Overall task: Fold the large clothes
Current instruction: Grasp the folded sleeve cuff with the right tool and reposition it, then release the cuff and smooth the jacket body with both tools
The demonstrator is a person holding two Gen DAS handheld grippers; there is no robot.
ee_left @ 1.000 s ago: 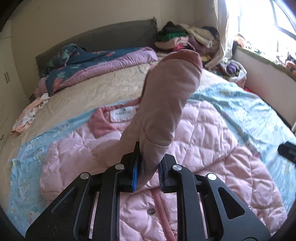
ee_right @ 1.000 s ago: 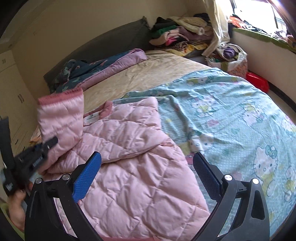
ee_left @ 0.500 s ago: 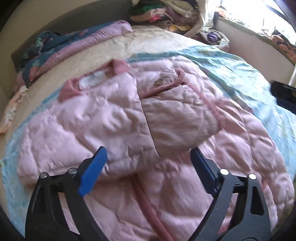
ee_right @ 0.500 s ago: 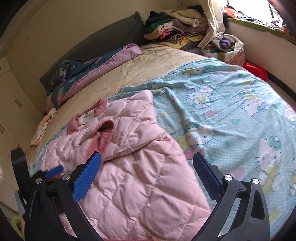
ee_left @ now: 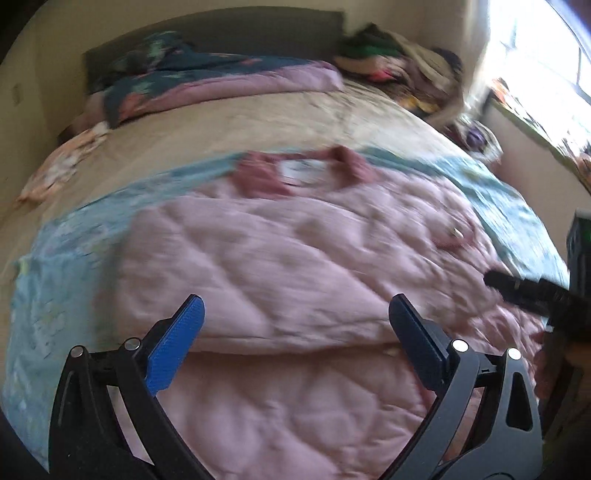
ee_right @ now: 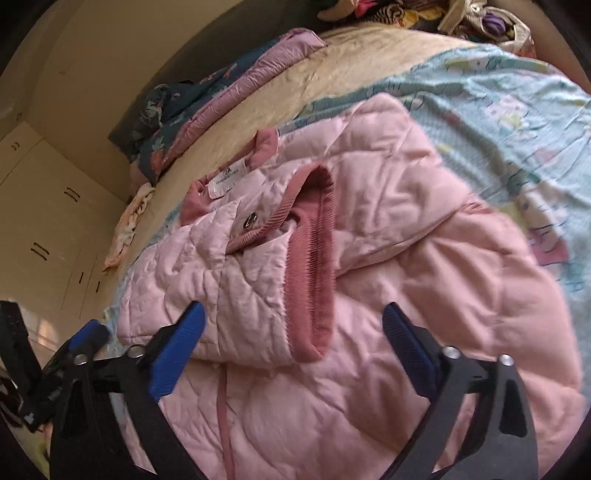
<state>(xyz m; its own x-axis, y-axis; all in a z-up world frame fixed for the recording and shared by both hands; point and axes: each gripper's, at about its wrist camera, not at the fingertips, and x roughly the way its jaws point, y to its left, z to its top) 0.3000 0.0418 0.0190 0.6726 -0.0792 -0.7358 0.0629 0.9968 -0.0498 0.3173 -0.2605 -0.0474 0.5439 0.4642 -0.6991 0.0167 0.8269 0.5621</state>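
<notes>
Where bed (ee_left: 258,122) carries light blue cartoon-print blanket (ee_right: 509,110), pink quilted jacket (ee_right: 388,258) lies spread on top, collar and white label (ee_right: 227,177) toward headboard (ee_left: 221,33). One sleeve folded across chest, dark pink ribbed cuff (ee_right: 314,266) uppermost, metal snap (ee_right: 251,221) beside it. Left gripper (ee_left: 295,332): jaws wide apart, holding nothing, above jacket. Right gripper (ee_right: 291,339): jaws wide apart, holding nothing, above folded sleeve. Rolled purple-and-navy duvet (ee_left: 221,88) near headboard. Clothes heap (ee_left: 399,70) at far corner.

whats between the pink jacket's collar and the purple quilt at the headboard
In the left wrist view, only bare beige sheet separates the jacket's collar from the purple quilt.
</notes>
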